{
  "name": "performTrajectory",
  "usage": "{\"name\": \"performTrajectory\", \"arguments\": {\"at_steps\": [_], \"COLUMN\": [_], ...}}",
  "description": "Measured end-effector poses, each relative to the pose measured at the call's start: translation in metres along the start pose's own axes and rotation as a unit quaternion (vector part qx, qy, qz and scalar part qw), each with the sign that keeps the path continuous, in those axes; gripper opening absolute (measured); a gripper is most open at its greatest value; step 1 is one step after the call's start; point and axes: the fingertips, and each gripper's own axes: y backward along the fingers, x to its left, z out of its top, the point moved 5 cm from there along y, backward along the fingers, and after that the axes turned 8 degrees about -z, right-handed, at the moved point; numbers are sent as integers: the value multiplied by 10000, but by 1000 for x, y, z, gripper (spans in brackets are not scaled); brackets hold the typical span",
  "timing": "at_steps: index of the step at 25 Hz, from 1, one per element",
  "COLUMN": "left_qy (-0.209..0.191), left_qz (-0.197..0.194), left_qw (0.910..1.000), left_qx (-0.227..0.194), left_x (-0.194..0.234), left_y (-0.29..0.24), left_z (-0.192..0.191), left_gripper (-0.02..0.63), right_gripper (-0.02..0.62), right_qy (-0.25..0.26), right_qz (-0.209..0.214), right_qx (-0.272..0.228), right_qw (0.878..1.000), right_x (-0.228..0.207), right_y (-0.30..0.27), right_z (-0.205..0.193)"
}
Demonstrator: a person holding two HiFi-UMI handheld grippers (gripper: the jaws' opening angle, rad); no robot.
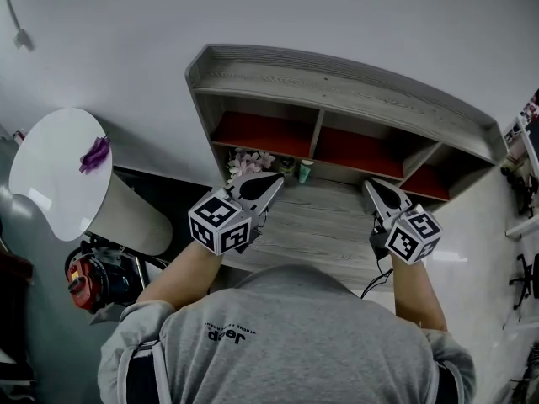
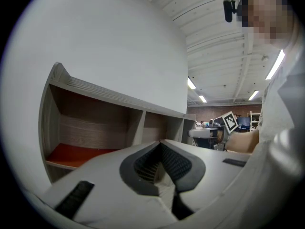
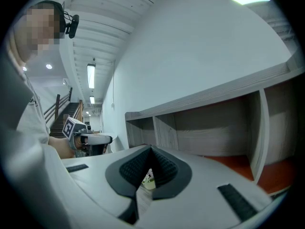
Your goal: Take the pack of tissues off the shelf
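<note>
Cool, even light comes from ceiling tube lamps [image 2: 279, 63], visible in both gripper views. The head view looks dim and grey, with glare on the white tabletop [image 1: 50, 171]. Shelf [image 1: 337, 87] compartments sit in shade. Both gripper views bulge, ringed black at edges.

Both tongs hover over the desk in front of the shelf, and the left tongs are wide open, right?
No. The left tongs are shut and empty, per the left gripper view. They and the right tongs do hover over the desk before the shelf.
</note>
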Motion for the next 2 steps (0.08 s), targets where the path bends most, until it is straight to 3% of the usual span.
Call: {"name": "performTrajectory", "arguments": {"at_steps": [2], "left_qy": [2], "left_qz": [-8], "left_qw": [10000], "left_qx": [-5], "left_x": [-2], "left_y": [0], "left_z": [0], "left_gripper": [11], "right_gripper": [7], "right_qy": [8], "right_qz": [11], "right_qx": [-8], "right_qw": [10000], "right_x": [0], "right_y": [1], "right_z": [0]}}
